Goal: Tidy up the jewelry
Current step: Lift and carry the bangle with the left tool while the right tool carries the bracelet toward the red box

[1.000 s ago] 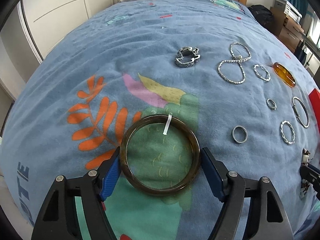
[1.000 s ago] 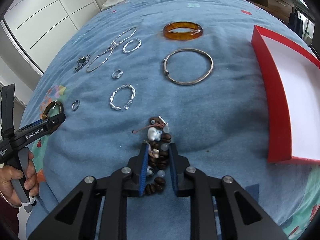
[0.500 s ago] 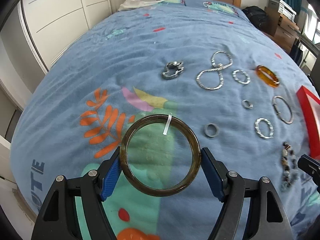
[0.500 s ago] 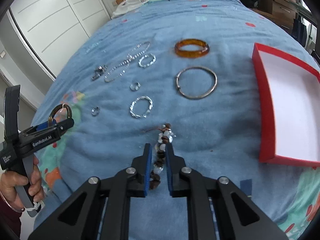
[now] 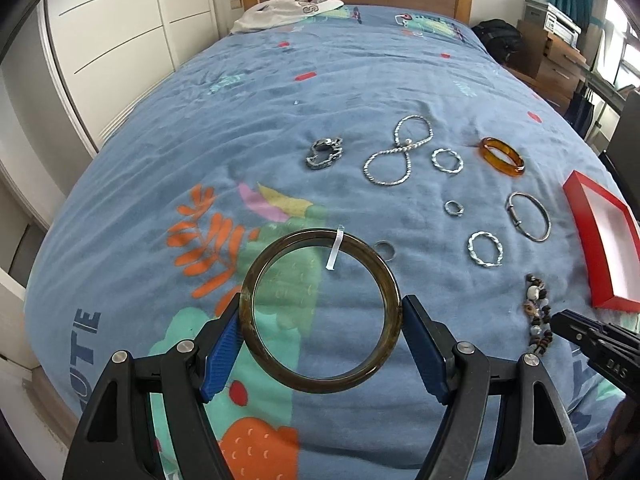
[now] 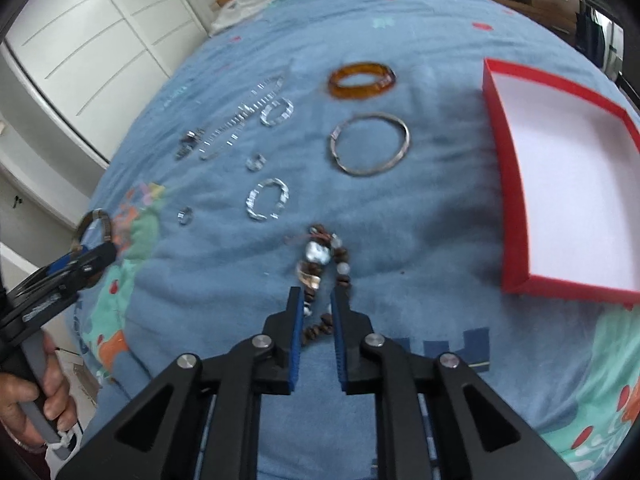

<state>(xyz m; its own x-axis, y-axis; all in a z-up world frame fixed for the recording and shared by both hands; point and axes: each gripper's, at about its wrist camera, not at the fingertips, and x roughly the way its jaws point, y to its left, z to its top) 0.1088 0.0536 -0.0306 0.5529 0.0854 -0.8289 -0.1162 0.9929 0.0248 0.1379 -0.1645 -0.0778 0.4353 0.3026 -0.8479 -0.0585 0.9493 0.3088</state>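
The left gripper [image 5: 320, 332] pinches a dark olive-brown bangle [image 5: 320, 312] with a white tag across its width, both blue pads pressed on the rim, lifted clear of the blue patterned bedspread [image 5: 160, 152].

Going left to right across the bedspread in the left wrist view, loose pieces lie spread out: a chunky silver chain bracelet [image 5: 325, 154], a long silver chain twisted into a figure 8 [image 5: 398, 152], a plain grey ring [image 5: 385, 249] partly behind the bangle, 2 twisted silver hoops [image 5: 447, 160] [image 5: 485, 249], a small silver ring [image 5: 454, 208], an amber bangle [image 5: 502, 157] and a thin silver bangle [image 5: 528, 216].

The right gripper [image 6: 317, 312] has its jaws opening narrowly around a beaded bracelet of brown and pale beads [image 6: 320, 264]; the strand lies between the pads on the cloth, and the pads do not appear to press it.

At far right the red box [image 6: 496, 136] shows a bare white inside. By this showing nothing is stored yet: 1 bangle is in hand, 9 other pieces remain out.
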